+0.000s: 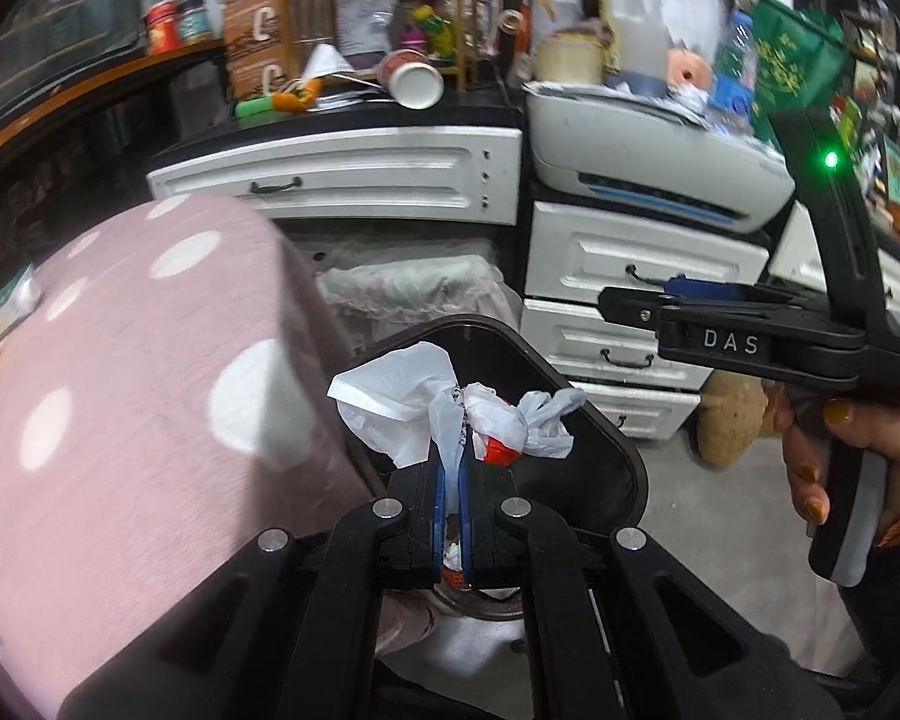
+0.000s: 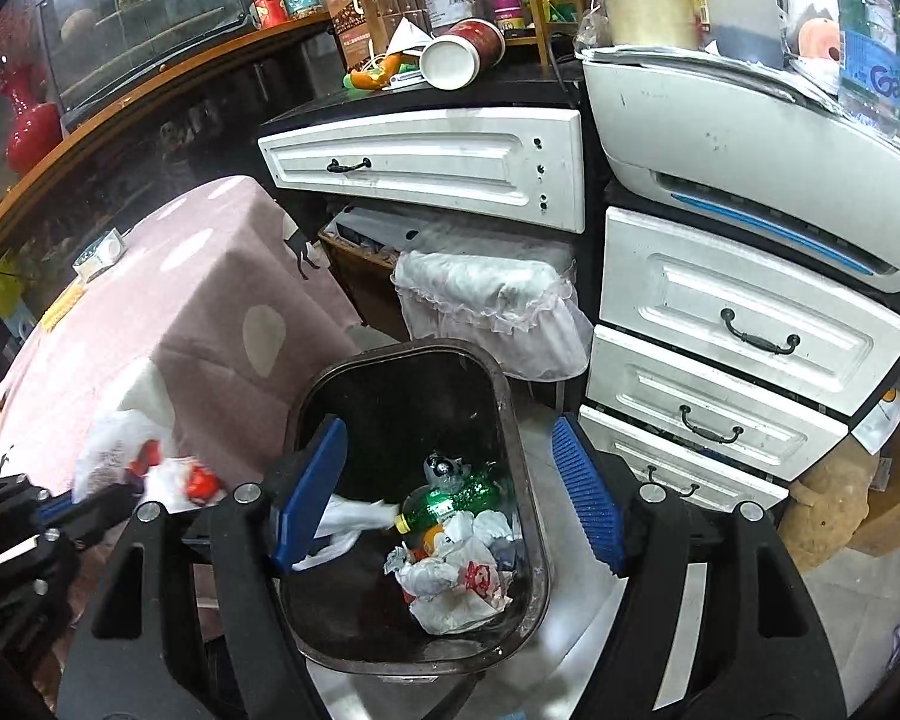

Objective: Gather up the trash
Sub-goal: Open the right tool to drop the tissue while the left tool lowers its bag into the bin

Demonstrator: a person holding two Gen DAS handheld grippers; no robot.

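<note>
One crumpled plastic bag point(image 1: 450, 414) between left hand-held gripper point(image 1: 450, 498) pads.

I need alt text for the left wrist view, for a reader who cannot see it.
The left gripper, its blue fingers shut on a crumpled white plastic bag, holds it over a dark trash bin. The right gripper is at right, before white drawers; a pink dotted tablecloth fills the left.
</note>
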